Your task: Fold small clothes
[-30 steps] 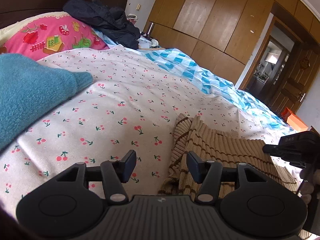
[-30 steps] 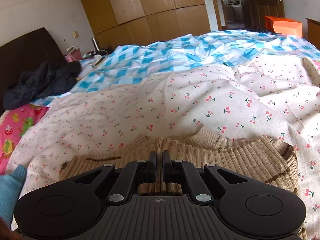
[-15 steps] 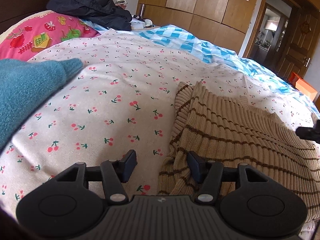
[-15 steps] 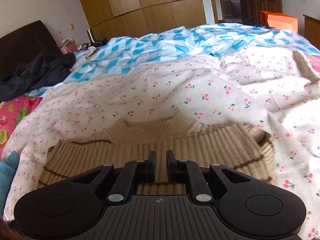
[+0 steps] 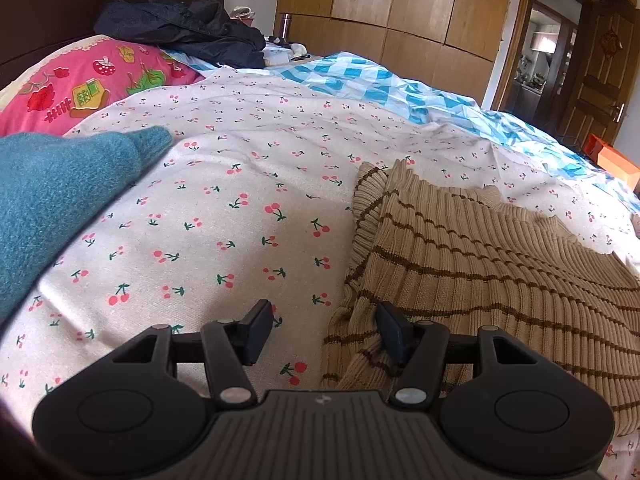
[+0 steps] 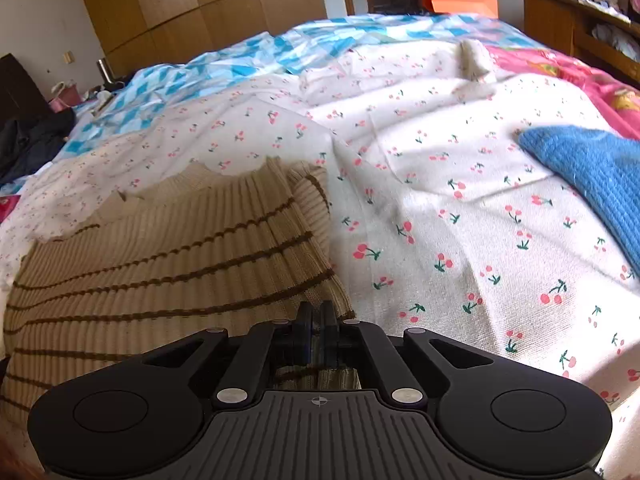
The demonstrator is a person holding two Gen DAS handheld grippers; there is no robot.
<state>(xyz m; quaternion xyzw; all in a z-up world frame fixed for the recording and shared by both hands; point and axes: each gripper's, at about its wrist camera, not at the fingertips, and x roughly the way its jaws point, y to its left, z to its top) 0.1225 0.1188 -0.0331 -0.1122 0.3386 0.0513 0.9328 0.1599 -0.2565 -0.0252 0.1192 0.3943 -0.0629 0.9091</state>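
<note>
Ribbed beige sweater (image 5: 500, 280) lying on the cherry-print sheet (image 5: 224, 216), right of the teal knit (image 5: 52, 196); left gripper (image 5: 324, 334) hovering with jaws apart astride its edge, gripping nothing.

Right gripper (image 6: 317, 330) pinching the sweater's hem corner, jaws closed on it. Likely handling soft, light, stretchy; probably best holding hem corners.

The sweater (image 5: 500, 264) is showing as a thick ribbed knit, tan with thin brown stripes, and the bedsheet (image 5: 248, 184) under it is looking like a flat, matt woven cotton printed with cherries. The teal garment (image 5: 52, 200) at the left is appearing fuzzy and woolly. The left tool (image 5: 324, 334) and right tool (image 6: 316, 330) are showing matt black plastic with small shiny metal rivets, while the wardrobe (image 5: 400, 4) is gleaming as smooth wood.
</note>
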